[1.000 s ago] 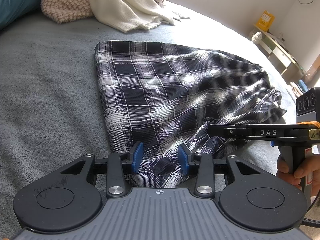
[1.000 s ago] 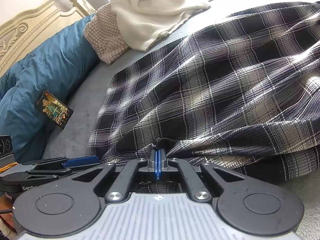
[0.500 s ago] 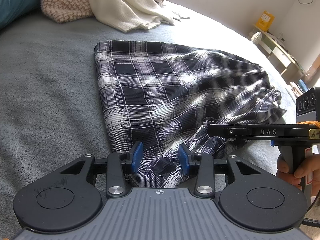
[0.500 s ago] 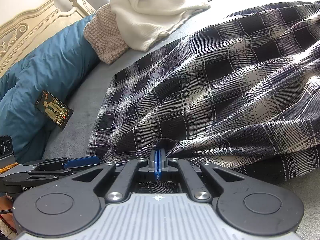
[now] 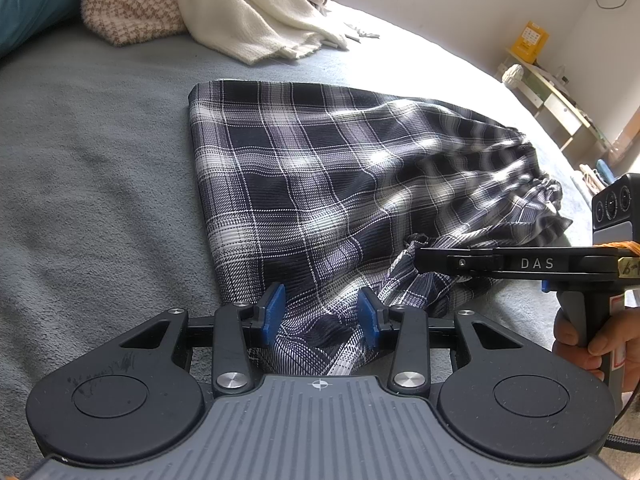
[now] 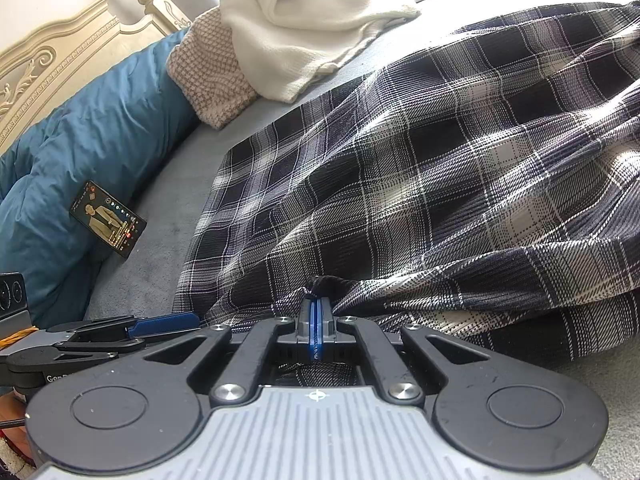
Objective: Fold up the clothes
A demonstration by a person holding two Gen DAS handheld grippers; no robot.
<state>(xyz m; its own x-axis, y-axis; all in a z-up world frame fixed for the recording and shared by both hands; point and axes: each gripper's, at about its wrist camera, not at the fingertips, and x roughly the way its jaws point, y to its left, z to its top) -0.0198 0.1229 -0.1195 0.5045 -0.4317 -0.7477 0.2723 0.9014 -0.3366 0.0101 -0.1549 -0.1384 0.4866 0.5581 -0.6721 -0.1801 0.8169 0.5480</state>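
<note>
Grey bedding (image 5: 88,184) bears a plaid garment (image 5: 320,184), its near edge between the left gripper (image 5: 321,312)'s parted fingers, pinched by the right gripper (image 6: 316,322).

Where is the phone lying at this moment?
In the right wrist view the phone lies at the left, leaning on the blue duvet, left of the plaid garment.

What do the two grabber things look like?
Each is black with a ribbed grey top and two round black discs. The left gripper and right gripper both have blue pads on their fingers. The right one has "DAS" in white letters on its side, a grey handle and a black cable.
</note>
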